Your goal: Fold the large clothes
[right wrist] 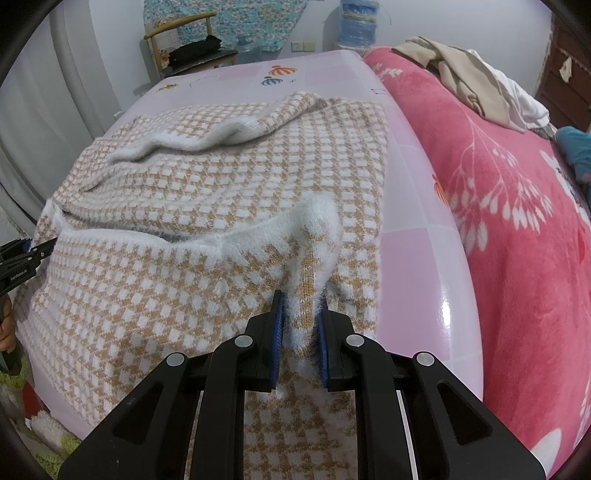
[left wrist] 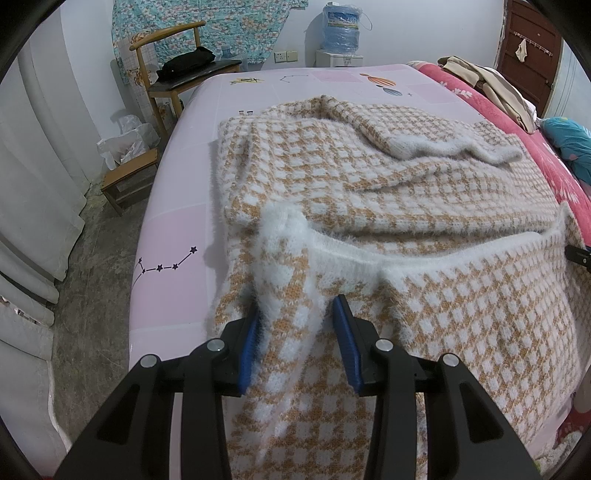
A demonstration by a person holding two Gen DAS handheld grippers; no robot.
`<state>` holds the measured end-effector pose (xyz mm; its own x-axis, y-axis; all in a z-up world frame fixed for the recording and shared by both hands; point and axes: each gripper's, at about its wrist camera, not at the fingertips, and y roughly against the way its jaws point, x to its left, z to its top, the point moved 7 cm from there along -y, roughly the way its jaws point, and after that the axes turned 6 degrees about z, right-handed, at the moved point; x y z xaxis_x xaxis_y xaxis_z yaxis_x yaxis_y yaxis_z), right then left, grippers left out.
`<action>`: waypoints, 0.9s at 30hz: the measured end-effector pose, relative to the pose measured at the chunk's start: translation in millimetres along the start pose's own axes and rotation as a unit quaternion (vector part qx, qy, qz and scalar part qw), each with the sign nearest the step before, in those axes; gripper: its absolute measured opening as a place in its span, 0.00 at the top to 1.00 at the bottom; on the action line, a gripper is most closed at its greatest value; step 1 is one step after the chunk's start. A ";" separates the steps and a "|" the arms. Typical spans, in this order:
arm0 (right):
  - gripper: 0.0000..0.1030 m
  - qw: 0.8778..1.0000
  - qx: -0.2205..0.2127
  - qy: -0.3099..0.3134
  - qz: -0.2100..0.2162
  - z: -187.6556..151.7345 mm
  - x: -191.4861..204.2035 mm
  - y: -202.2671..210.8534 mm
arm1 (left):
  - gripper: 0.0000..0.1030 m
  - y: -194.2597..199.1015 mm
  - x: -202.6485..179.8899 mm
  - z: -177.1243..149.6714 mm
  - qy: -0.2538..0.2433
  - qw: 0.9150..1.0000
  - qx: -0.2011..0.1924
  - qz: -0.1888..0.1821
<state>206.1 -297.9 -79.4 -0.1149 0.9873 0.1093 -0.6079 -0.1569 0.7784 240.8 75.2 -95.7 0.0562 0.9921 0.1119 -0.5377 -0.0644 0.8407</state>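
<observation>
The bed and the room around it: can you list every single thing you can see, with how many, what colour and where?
sweater: one, tan and white check, spread on the bed, near hem lifted
bed sheet: one, pale pink with star drawings, under the sweater
blanket: one, red-pink with white leaves, on the bed's right side
beige clothes: a pile, on the blanket, far end
chair: one, wooden, beyond the bed, black bundle on its seat
water bottle: one, blue, by the far wall
stool: one, wooden, on the floor left of the bed
left gripper: black with blue pads, closed on the hem's left corner
right gripper: same colours, closed on the right corner
</observation>
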 end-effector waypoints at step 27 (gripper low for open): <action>0.85 1.000 0.000 0.002 0.000 0.1 -0.9 -0.3 | 0.63 -1.0 4.3 1.5 0.000 1.000 0.000 0.003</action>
<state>206.4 -298.7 -79.7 -0.1178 0.9871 0.1080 -0.6085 -0.1577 0.7777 242.9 79.3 -95.2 0.0533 0.9917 0.1170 -0.5386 -0.0701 0.8397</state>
